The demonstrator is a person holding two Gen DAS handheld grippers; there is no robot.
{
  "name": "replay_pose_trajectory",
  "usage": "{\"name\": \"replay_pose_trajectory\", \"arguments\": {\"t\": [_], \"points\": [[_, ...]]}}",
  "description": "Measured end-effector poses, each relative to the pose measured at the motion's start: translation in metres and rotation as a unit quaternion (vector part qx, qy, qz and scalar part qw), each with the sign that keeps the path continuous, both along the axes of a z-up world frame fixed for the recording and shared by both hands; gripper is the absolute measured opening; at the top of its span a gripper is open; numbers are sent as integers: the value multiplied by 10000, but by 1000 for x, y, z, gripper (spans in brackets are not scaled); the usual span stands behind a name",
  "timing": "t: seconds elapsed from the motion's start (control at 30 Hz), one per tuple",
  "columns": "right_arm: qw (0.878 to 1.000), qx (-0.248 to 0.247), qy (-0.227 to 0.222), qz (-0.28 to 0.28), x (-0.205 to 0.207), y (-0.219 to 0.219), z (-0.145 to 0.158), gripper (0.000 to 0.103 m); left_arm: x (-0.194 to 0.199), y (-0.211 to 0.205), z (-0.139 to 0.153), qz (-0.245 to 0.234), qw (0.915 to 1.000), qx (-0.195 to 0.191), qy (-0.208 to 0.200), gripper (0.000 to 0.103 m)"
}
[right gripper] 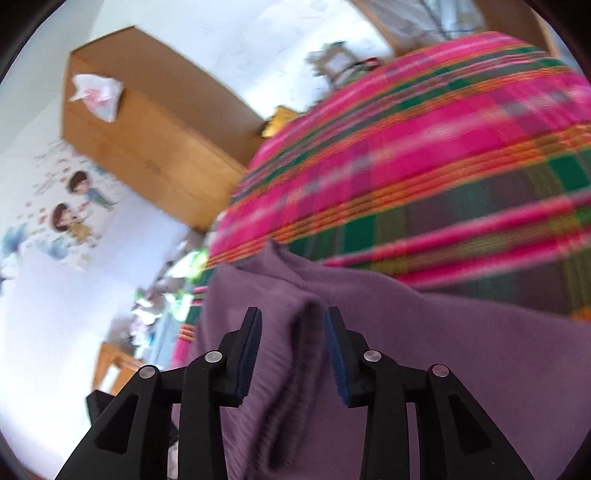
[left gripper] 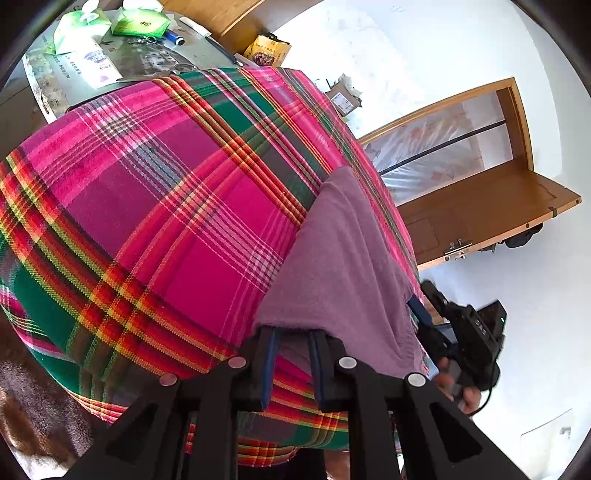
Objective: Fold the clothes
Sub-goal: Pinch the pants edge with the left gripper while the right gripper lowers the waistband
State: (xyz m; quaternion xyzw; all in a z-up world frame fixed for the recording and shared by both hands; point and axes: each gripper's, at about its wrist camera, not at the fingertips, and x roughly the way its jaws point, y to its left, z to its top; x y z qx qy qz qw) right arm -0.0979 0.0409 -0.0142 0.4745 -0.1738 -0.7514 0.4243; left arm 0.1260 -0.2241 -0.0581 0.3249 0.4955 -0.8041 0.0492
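Purple garment (left gripper: 343, 266) lying on pink, green and red plaid cloth (left gripper: 155, 206), near the cloth's edge. Covers a worktop (left gripper: 122, 59) under that plaid, bare grey surface showing only at the far end.

Left gripper (left gripper: 291, 354) low over the plaid, fingers (left gripper: 266, 365) apart with blue pads facing each other; garment's hem draped across both tips, nothing pinched between them as far as visible. Right gripper (right gripper: 293, 347) likewise spread, fingers (right gripper: 251, 350) standing either side of a raised ribbed fold of the purple fabric (right gripper: 295, 362), pads not touching it (right wrist view blurred, so fine contact hard to judge).

Seen from the left wrist: a hand (left gripper: 461, 384) wrapped around the other black handle just past the garment's right edge. Green tissue packs (left gripper: 140, 22), a blue lighter (left gripper: 175, 37) and printed papers (left gripper: 92, 62) on the bare worktop end. Wooden door (left gripper: 480, 218) open beyond; wooden cabinet (right gripper: 147, 140) with a plastic bag (right gripper: 98, 92) on top in the right wrist view.
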Motion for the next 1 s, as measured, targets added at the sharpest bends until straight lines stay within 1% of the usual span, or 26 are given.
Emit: {"name": "replay_pose_trajectory", "arguments": {"t": [0.07,0.17,0.3,0.33,0.37,0.4,0.47,0.53,0.6,0.67,0.7,0.73,0.77,0.83,0.9,0.93,1.0], "points": [[9999,80,-53,-36,-6,-4,-4,43,1,-1,0,-4,10000,0,-1,16],[9995,217,-237,-53,-5,-14,-12,43,0,0,0,-15,10000,-55,-10,16],[9994,87,-319,-36,-7,-13,-14,43,0,1,3,-45,9999,-151,-59,16],[9995,30,-322,-21,-7,-12,-14,33,0,1,3,-49,9998,-168,-71,16],[9996,-74,-287,18,-6,-10,-11,12,0,1,3,-47,9998,-174,-80,16],[9995,-172,-246,51,-6,-8,-7,8,0,1,3,-43,9998,-178,-88,16],[9994,-318,-120,66,-5,-5,4,8,0,2,4,-37,9996,-242,-114,16],[9994,-347,58,20,-2,0,14,8,-1,4,5,-48,9995,-299,-129,16],[9993,-362,132,14,-2,5,19,8,-1,4,5,-42,9995,-292,-127,16],[9997,-228,9,-7,-8,5,11,13,0,3,4,-28,9996,-263,-119,16],[9999,-106,-96,-29,-11,4,4,14,0,3,4,-25,9996,-257,-116,16],[9998,-10,-196,-64,-14,4,-3,21,1,4,4,-26,9996,-265,-113,16],[9995,-20,-282,-128,-16,6,-9,28,1,4,4,-24,9996,-270,-109,16],[9989,-163,-387,-189,-17,13,-12,29,1,3,3,-23,9996,-263,-106,16],[9988,-170,-379,-258,-17,20,-12,36,1,3,3,-25,9996,-249,-101,16],[9988,-139,-352,-296,-17,23,-12,42,1,3,3,-28,9996,-246,-97,16],[9987,-160,-369,-329,-17,27,-12,44,1,2,2,-30,9997,-240,-84,16]]}}
